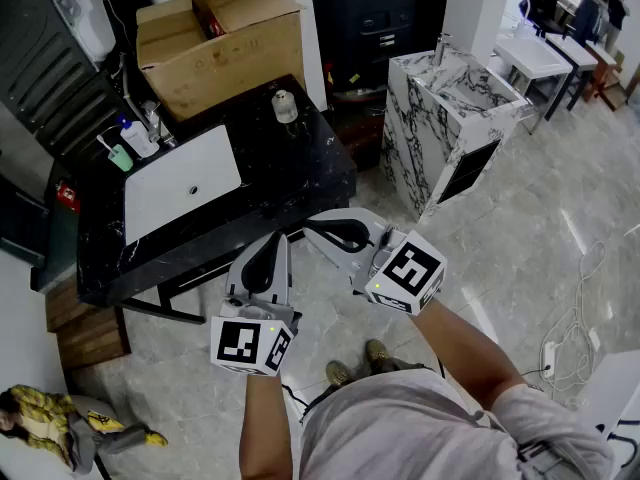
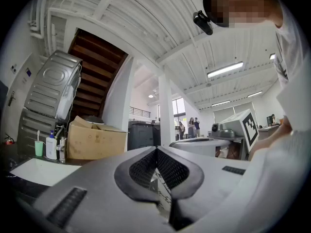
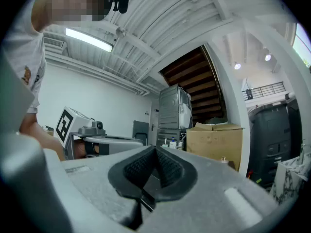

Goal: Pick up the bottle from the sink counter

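Note:
A small clear bottle [image 1: 285, 106] with a pale cap stands near the right rear of the black sink counter [image 1: 300, 173]; it shows tiny in the right gripper view [image 3: 224, 159]. A white pump bottle [image 1: 138, 138] [image 2: 51, 147] stands at the counter's left rear, behind the white basin [image 1: 180, 183]. My left gripper [image 1: 277, 239] [image 2: 156, 150] and right gripper [image 1: 309, 226] [image 3: 155, 150] hover side by side off the counter's front edge, over the floor. Both are shut with nothing between the pads. Neither touches a bottle.
A green cup [image 1: 120, 157] with a toothbrush stands beside the pump bottle. A big cardboard box [image 1: 222, 38] sits behind the counter. A marble vanity [image 1: 445, 118] stands to the right across a strip of tiled floor. Cables lie on the floor at right [image 1: 575, 338].

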The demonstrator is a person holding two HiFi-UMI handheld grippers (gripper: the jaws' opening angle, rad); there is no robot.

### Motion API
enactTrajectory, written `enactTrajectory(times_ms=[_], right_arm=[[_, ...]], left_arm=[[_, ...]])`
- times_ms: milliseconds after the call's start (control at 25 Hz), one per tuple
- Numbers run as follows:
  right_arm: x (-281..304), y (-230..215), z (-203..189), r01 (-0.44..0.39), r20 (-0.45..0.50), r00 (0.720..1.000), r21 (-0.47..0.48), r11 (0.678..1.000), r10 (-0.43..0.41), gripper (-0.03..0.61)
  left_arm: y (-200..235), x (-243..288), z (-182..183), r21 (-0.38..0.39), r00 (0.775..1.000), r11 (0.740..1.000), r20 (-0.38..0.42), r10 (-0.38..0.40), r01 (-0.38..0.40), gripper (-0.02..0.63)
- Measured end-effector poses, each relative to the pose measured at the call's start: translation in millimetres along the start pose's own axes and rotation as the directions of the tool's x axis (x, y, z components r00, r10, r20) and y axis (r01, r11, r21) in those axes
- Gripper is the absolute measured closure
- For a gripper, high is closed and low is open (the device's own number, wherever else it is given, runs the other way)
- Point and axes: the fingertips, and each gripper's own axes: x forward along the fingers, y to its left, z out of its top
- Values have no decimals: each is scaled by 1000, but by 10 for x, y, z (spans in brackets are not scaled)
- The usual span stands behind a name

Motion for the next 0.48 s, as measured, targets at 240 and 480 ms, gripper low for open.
enactTrajectory(times_ms=[240, 480], right_arm=[[-35, -27, 16, -6, 1, 1000, -5, 1000, 6, 578], [-71, -81, 47, -29, 28, 999, 17, 999, 28, 577]], left_arm=[[-34, 27, -9, 3, 1000, 1000, 2, 4, -4, 614], [-59, 83, -13, 7, 1000, 1000, -7, 18, -18, 614]])
